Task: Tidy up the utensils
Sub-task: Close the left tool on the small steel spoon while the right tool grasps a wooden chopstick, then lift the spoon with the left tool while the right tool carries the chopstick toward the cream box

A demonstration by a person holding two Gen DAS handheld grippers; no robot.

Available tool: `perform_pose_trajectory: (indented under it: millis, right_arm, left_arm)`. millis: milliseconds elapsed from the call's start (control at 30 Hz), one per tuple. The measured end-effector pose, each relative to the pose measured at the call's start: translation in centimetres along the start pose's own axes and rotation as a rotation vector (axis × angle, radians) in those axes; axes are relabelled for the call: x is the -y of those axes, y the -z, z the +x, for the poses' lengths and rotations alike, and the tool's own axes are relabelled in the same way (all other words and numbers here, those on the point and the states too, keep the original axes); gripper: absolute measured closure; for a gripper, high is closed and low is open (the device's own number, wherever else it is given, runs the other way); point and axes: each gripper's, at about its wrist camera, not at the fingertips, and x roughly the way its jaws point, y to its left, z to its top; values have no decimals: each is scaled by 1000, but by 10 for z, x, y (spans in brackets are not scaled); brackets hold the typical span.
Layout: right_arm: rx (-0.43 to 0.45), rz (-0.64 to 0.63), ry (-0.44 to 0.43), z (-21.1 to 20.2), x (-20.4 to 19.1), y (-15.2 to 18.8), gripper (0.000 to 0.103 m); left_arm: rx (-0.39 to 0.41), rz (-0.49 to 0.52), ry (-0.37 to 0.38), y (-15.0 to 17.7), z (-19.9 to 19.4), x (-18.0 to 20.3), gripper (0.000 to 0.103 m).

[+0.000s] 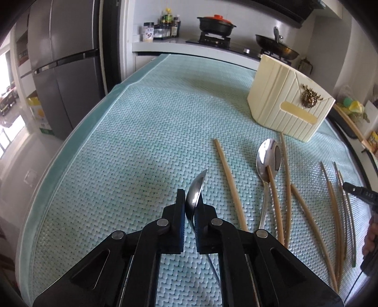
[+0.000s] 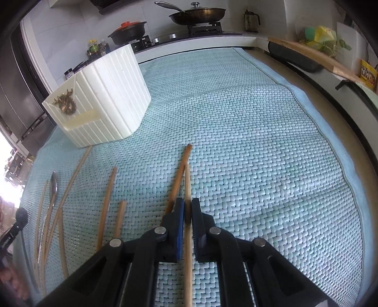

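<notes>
Pinching a steel spoon by the base of its bowl, the left gripper has its jaws pressed together on the metal, the bowl turned on edge and jutting past the fingertips while the thin handle trails back beneath the claw. A short way off, the right gripper clamps a single wooden chopstick along its length, the stick's tip reaching forward over the mat and touching a second chopstick that lies angled just to its left on the surface.

Between the two grippers the rest of the utensils are scattered over a pale green woven mat: a second spoon lies bowl-up with one chopstick end resting in its bowl, and several more loose chopsticks fan out around it, some crossing. At the far side of the mat stands a cream ribbed utensil holder bearing a gold ornament on its front, one chopstick's tip reaching its base.

Behind the table runs a kitchen counter with a black clay pot with a red lid, a lidded frying pan on the hob, and a rack of seasoning bottles; a grey refrigerator stands to the left.
</notes>
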Motion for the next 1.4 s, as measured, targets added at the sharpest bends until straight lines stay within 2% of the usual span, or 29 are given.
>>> perform_pose_trajectory:
  millis: [133, 300, 467, 700, 967, 1100, 1400]
  right_arm:
    - [-7, 50, -69, -7, 8, -10, 97]
    - [28, 65, -131, -28, 7, -25, 97]
    - [99, 32, -182, -64, -4, -39, 97]
    - [209, -33, -240, -128, -32, -30, 97]
    - [313, -103, -241, -174, -55, -23, 97]
    - [336, -122, -240, -184, -59, -20, 97]
    - [315, -125, -242, -180, -62, -13, 97]
  left_arm:
    - [27, -14, 11, -3, -11, 1, 99]
    - [70, -21, 36, -11, -30, 2, 99]
    - [125, -16, 64, -14, -57, 6, 99]
    - [199, -3, 97, -23, -91, 8, 99]
    - [240, -46, 169, -27, -110, 1, 98]
    - [257, -45, 156, -27, -115, -1, 99]
    - [283, -47, 125, -25, -117, -1, 99]
